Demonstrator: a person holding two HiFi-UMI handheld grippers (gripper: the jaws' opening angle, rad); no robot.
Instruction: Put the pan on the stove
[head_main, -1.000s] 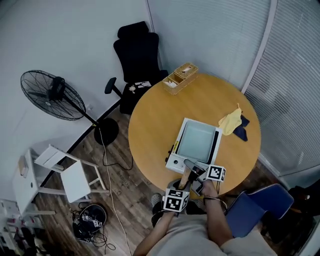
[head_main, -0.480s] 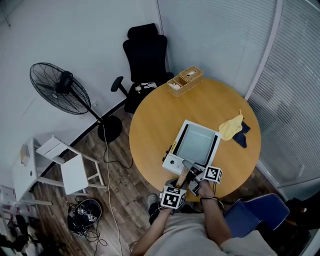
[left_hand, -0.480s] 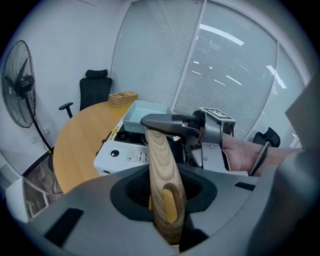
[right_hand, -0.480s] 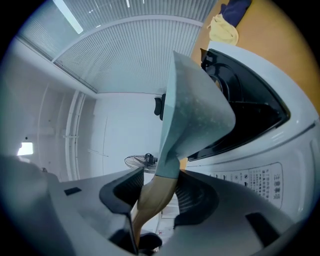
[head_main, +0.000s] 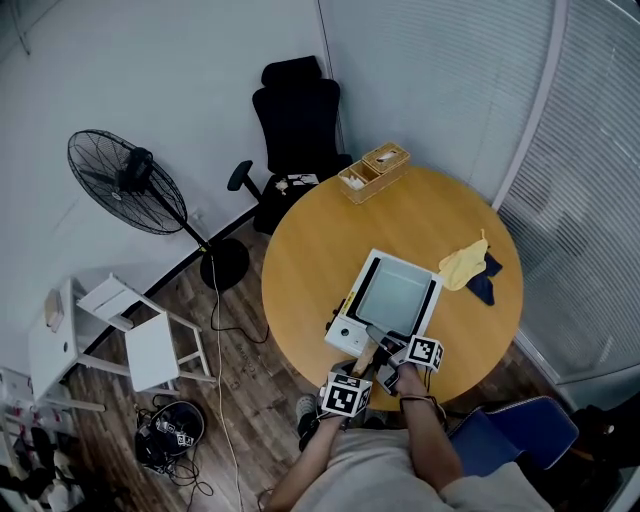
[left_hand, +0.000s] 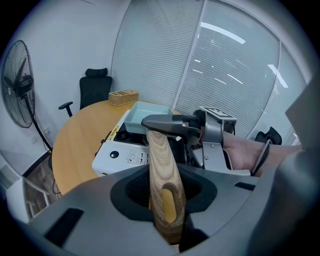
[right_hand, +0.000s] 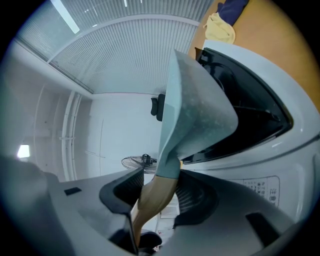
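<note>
A square pale blue-green pan (head_main: 397, 293) lies over the dark top of a white portable stove (head_main: 345, 330) on the round wooden table (head_main: 310, 250). I cannot tell whether it rests fully on the stove. Its wooden handle (head_main: 368, 353) points toward me at the table's near edge. My left gripper (head_main: 362, 368) is shut on the handle's lower end (left_hand: 161, 170), with the wood running up between its jaws. My right gripper (head_main: 392, 352) grips the same handle (right_hand: 152, 192) closer to the pan (right_hand: 192, 107). From the left gripper view, the right gripper (left_hand: 212, 137) shows beside the handle's dark bracket.
A wooden box (head_main: 373, 171) stands at the table's far edge. Yellow cloth (head_main: 463, 262) and dark blue cloth (head_main: 486, 280) lie right of the stove. Around the table are a black office chair (head_main: 295, 120), a standing fan (head_main: 125, 182), a white stool (head_main: 130, 340) and a blue chair (head_main: 510, 430).
Only the head view has drifted a little. The pan, the stove and both grippers keep the same places relative to one another.
</note>
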